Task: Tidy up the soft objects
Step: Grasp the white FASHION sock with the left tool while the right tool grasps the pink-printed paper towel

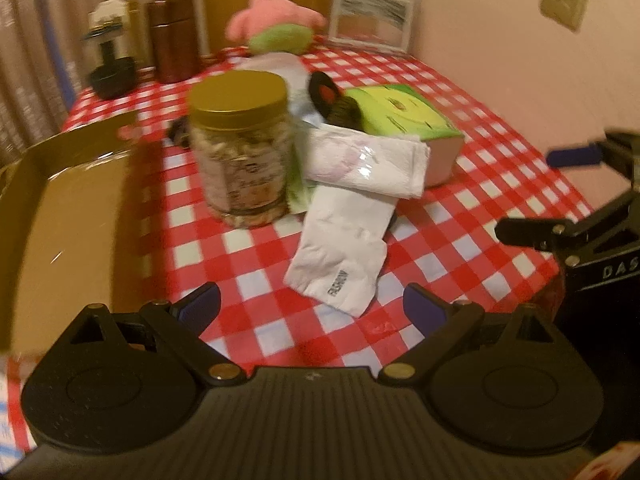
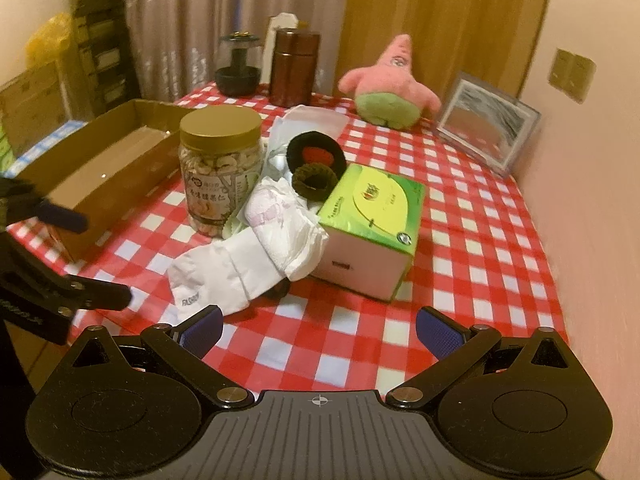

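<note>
Right wrist view: pink star plush (image 2: 390, 84) sat far beyond the jaws, upright at the table's back edge; judged light, squashy, best pinched at the body. White sock (image 2: 224, 276) lay flat just ahead of the right gripper (image 2: 318, 330), left of centre; limp, thin, take a fold. Black hair ties (image 2: 314, 160) lay further ahead. Both the right gripper and left gripper (image 1: 312, 306) were wide open, empty.

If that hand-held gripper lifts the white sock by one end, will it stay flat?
Probably not. The white sock lies limp and creased, so it would likely droop. It looks light. The folded white packet rests on its far end and may get dragged along.
</note>
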`<state>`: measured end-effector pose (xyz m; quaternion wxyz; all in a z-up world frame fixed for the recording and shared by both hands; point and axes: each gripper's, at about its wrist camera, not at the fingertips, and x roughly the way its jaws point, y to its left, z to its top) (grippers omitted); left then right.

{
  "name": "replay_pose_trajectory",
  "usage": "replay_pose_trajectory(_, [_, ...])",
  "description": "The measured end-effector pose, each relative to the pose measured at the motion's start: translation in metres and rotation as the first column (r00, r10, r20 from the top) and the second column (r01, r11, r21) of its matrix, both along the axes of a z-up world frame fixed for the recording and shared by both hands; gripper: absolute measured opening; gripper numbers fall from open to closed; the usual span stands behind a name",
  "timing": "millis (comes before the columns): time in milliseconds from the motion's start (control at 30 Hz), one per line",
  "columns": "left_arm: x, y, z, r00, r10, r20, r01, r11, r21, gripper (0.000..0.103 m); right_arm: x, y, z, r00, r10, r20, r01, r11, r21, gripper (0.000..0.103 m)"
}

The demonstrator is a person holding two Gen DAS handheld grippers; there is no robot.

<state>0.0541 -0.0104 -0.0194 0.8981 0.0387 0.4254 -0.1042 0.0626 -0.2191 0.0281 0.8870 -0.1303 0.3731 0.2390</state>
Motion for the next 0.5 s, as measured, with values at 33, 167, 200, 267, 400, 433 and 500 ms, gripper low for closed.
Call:
replay_pose_trajectory(33, [0.006, 0.000, -0.004, 1.000, -0.020, 0.000, 0.020, 1.000, -0.002, 0.097, 0.003, 0.001, -0.002, 1.000, 0.014, 0.003, -0.014, 1.000, -0.009, 0.102])
replay_pose_trajectory(167, [0.030, 0.002, -0.023, 0.996, -0.082, -0.025, 0.082, 0.997, -0.010, 0.092, 0.018, 0.008, -0.012, 0.998, 0.065, 0.011, -0.064, 0.997, -0.045, 0.102])
replay_pose_trajectory(200, [0.036, 0.002, -0.029, 0.994, -0.101, -0.032, 0.100, 0.995, -0.016, 0.092, 0.021, 0.009, -0.014, 0.997, 0.073, 0.015, -0.072, 0.996, -0.053, 0.102])
replay_pose_trajectory(267, [0.048, 0.003, -0.038, 0.991, -0.126, -0.048, 0.125, 0.992, -0.030, 0.089, 0.027, 0.013, -0.018, 0.996, 0.090, 0.025, -0.088, 0.994, -0.069, 0.098])
replay_pose_trajectory(400, [0.066, 0.001, -0.056, 0.984, -0.168, -0.065, 0.165, 0.985, -0.054, 0.083, 0.038, 0.021, -0.028, 0.991, 0.130, 0.044, -0.125, 0.986, -0.109, 0.093])
replay_pose_trajectory(433, [0.069, 0.000, -0.059, 0.982, -0.175, -0.065, 0.171, 0.984, -0.055, 0.081, 0.041, 0.023, -0.030, 0.989, 0.137, 0.051, -0.130, 0.984, -0.119, 0.093])
replay_pose_trajectory(500, [0.075, -0.001, -0.064, 0.980, -0.188, -0.070, 0.184, 0.981, -0.058, 0.078, 0.044, 0.025, -0.034, 0.987, 0.148, 0.065, -0.139, 0.981, -0.133, 0.092])
